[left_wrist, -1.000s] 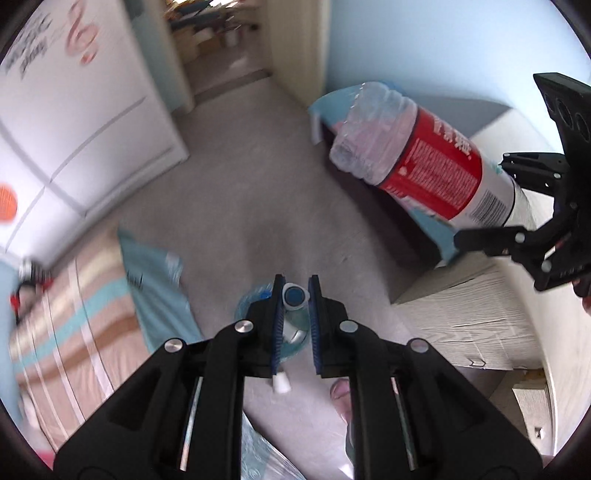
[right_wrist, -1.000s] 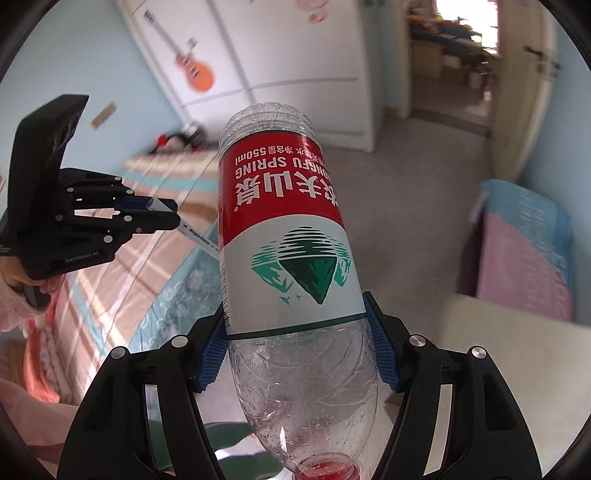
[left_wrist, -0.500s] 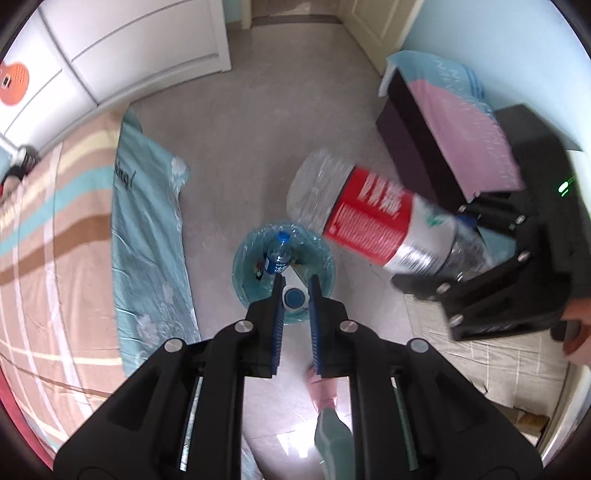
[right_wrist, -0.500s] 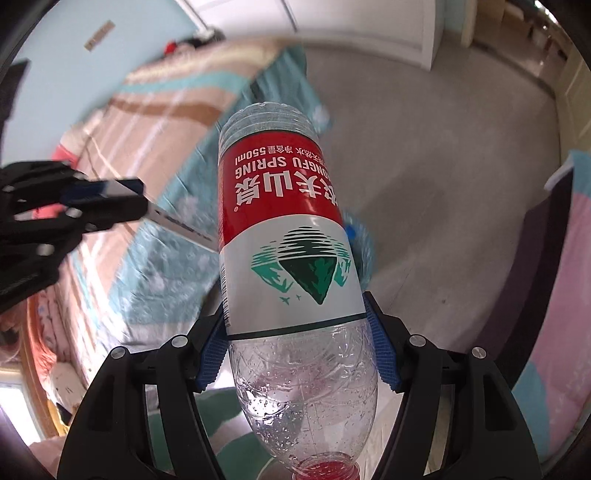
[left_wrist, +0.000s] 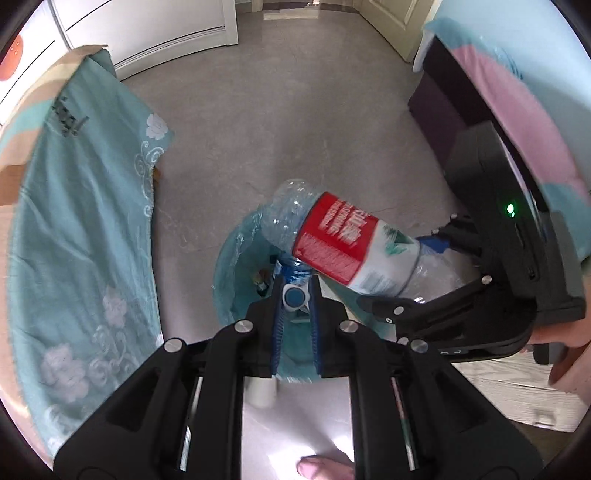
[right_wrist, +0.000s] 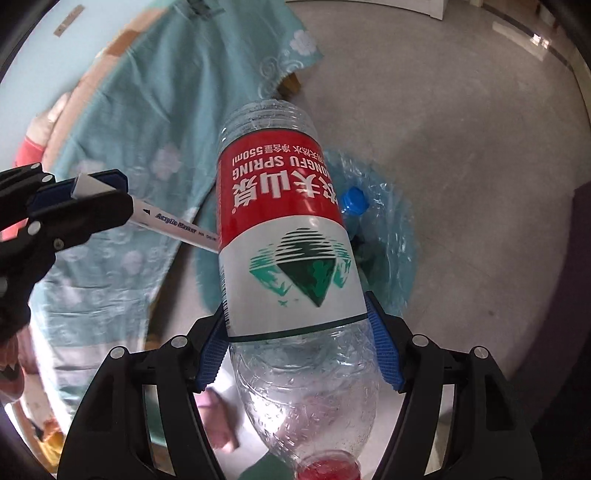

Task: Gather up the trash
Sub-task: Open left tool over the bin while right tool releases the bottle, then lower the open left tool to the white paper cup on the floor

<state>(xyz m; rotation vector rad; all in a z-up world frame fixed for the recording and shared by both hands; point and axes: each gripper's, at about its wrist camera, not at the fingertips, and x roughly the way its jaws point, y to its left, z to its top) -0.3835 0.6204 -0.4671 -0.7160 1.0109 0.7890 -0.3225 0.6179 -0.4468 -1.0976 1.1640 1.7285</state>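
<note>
We look down from two hand-held grippers that tilt steeply toward a small round bin [left_wrist: 227,269] lined with a blue plastic bag, standing on a grey stone-look floor [left_wrist: 295,129]. The right gripper [right_wrist: 295,314] clasps an empty clear water bottle [right_wrist: 280,221] with a red and white label around its middle, base forward and red cap toward the camera. Its jaws have just been opening, yet the bottle sits between the blue pads and they appear to touch it on both sides. The bottle's base hangs above the bin's mouth, which we judge is where it is meant to fall. The left gripper [left_wrist: 295,284] pinches a white acrylic marker [left_wrist: 294,296] with a blue end. Its jaws have just eased open a little, but they are almost closed and the marker is held between them, pointing toward the bin and passing behind the bottle in the right wrist view. Both pieces of trash are poised over the same opening, so we think release is the next step. Inside the bin lies another bottle with a blue cap [right_wrist: 352,201] among darker scraps. To the left, a teal bedspread [left_wrist: 85,221] with white flowers hangs to the floor. To the right stands a dark bench with a pink and teal cover [left_wrist: 498,92]. White cupboard doors [left_wrist: 147,29] close the far end of the room. A bare toe [left_wrist: 321,467] shows at the bottom edge.
</note>
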